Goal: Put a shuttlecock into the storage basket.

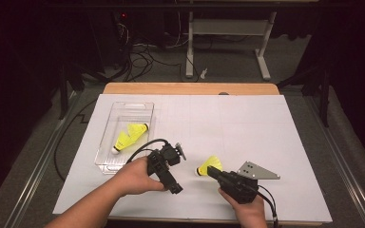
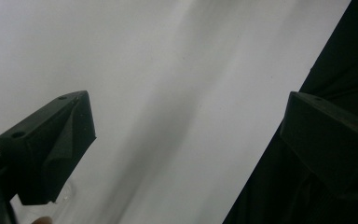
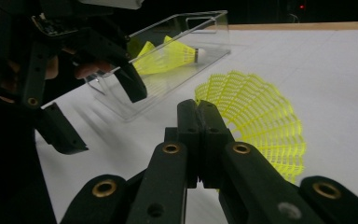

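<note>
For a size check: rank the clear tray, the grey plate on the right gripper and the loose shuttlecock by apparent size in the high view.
1. clear tray, by far the largest.
2. grey plate and loose shuttlecock: they look about alike, so I won't rank them.

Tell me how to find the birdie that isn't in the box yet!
Look at the white table, then at the right gripper near its front edge. A yellow shuttlecock sits at the tip of its shut jaws. The other two yellow shuttlecocks lie inside the clear plastic box on the left.
</note>
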Available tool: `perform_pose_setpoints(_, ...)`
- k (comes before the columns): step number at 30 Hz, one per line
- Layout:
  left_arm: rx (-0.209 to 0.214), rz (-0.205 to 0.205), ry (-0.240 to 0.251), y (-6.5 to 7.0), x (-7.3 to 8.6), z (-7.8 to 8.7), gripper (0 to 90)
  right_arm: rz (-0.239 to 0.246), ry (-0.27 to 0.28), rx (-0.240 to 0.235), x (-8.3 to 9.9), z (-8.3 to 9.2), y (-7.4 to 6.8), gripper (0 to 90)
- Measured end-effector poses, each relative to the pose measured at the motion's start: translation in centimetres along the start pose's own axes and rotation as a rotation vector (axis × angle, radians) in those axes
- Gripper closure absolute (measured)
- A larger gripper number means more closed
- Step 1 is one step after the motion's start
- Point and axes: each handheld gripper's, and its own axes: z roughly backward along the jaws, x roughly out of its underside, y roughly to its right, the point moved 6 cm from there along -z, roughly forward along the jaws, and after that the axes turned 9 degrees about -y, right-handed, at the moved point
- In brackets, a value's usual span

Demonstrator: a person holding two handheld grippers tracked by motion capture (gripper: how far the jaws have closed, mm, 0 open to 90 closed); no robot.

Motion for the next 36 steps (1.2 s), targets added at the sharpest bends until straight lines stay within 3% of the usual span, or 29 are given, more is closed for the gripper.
perform_pose_setpoints(17,0.002,-0.025,0.005,0.6,0.0,-0.7,6.3,0.009,-0.003,-0.109,-0.3,-1.5,-2.6,90.0)
perform_pose_setpoints(25,0.024,-0.028,0.02,1.1,-0.5,-1.2,11.2,0.004,0.003,-0.124,-0.4,-1.6,-2.8,90.0)
perform_pose_setpoints(36,0.0,-0.058,0.034,1.1,-0.7,-2.4,21.5,0.002,-0.001,-0.126,-0.4,-1.7,-2.7,90.0)
